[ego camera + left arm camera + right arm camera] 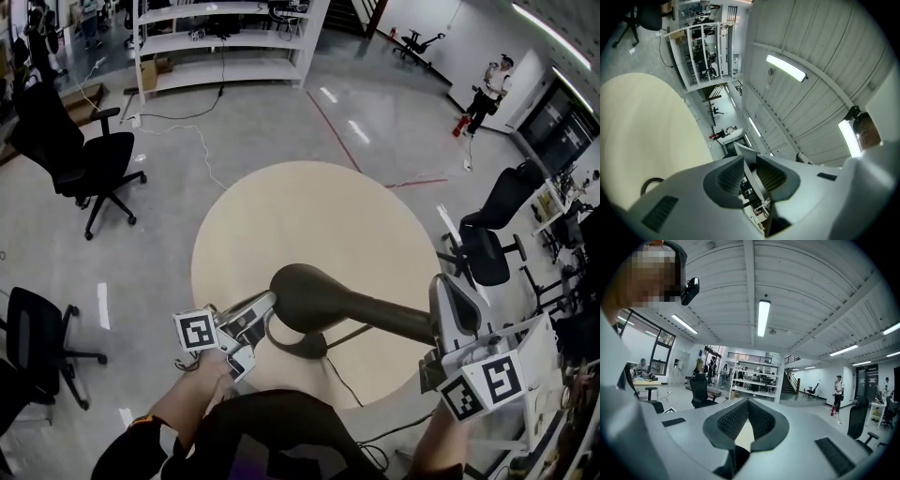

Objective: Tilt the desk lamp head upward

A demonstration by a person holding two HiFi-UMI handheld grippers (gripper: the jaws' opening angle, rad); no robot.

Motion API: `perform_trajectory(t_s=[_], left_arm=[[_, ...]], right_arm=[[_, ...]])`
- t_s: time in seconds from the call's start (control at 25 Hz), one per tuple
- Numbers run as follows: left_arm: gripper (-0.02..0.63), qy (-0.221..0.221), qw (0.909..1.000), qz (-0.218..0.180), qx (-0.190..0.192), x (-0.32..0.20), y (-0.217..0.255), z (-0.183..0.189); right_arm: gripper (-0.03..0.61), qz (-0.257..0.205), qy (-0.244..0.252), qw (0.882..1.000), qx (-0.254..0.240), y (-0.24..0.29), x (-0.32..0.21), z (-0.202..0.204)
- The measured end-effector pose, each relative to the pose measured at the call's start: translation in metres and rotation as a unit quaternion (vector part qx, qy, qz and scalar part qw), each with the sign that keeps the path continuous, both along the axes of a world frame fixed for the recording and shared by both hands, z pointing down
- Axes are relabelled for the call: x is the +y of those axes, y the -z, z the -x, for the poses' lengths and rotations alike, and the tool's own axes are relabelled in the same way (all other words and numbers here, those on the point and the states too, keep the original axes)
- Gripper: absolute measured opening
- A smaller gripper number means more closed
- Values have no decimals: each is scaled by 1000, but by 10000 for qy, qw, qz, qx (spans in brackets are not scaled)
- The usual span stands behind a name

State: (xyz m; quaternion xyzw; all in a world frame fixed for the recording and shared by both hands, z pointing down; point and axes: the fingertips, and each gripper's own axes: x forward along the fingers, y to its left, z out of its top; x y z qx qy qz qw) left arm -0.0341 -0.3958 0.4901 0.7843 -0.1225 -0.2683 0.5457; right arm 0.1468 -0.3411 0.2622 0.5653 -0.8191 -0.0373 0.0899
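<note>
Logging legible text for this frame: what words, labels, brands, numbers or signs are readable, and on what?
No readable text in any view.
Left marker cube and right marker cube: black-and-white square patterns only, no letters or digits.
Desk lamp: no visible brand or label.
Background shelving: anything there is too small to read.
</note>
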Motion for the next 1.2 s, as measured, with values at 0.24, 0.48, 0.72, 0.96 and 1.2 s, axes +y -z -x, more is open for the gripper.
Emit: perform_trajectory(t_s=[0.24, 0.48, 0.72, 0.96, 1.2], left_arm=[[121, 155, 9948, -727, -692, -7, 15, 13], [113, 308, 9883, -1208, -876, -15, 56, 21], [104, 458, 9807, -1563, -1079, -14, 88, 24], [98, 579, 9732, -1892, -1170, -11, 121, 20], [92, 705, 9593, -2309, -1466, -12, 153, 24]], right_arm=[[14, -24, -194, 9996, -188, -3, 13, -14], [14, 36, -413, 9987, -286, -14, 20, -29], [14, 59, -609, 9974, -389, -24, 31, -44], [14, 123, -871, 9950, -473, -35, 40, -62], [14, 185, -943, 9926, -748, -52, 42, -63]])
